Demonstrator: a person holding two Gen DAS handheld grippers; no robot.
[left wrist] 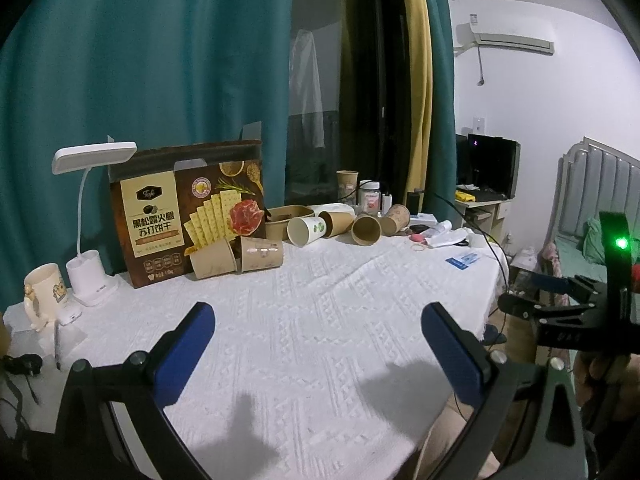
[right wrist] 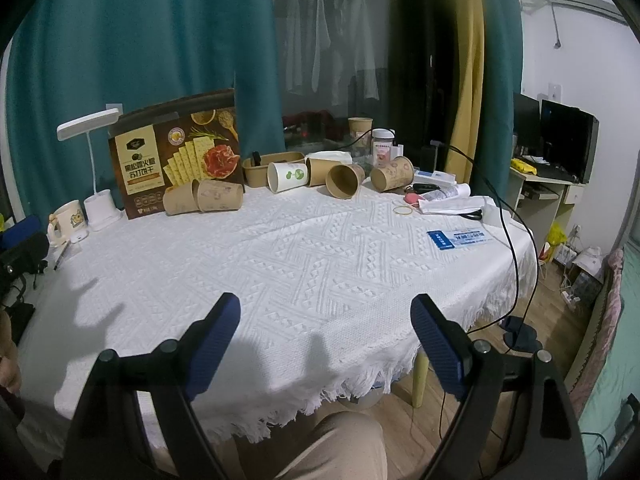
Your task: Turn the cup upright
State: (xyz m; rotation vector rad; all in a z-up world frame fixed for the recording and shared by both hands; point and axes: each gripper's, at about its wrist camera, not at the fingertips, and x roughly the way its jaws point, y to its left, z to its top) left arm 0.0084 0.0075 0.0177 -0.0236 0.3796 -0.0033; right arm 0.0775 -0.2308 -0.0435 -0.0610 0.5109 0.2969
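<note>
Several paper cups lie on their sides at the far edge of the table. Two brown ones (left wrist: 260, 254) (right wrist: 220, 196) lie by the cracker box. A white cup with a green print (left wrist: 306, 231) (right wrist: 286, 176) and more brown cups (left wrist: 366, 229) (right wrist: 344, 181) lie further right. One brown cup (left wrist: 346, 184) (right wrist: 360, 130) stands upright at the back. My left gripper (left wrist: 318, 324) is open and empty, over the near part of the table. My right gripper (right wrist: 326, 314) is open and empty near the table's front edge. Both are far from the cups.
The table wears a white woven cloth (right wrist: 300, 256) with a fringe. A cracker box (left wrist: 188, 216), a white desk lamp (left wrist: 94, 200) and a mug (left wrist: 42, 292) stand at back left. A blue card (right wrist: 456, 238), a black cable (right wrist: 508, 232) and small clutter lie at right.
</note>
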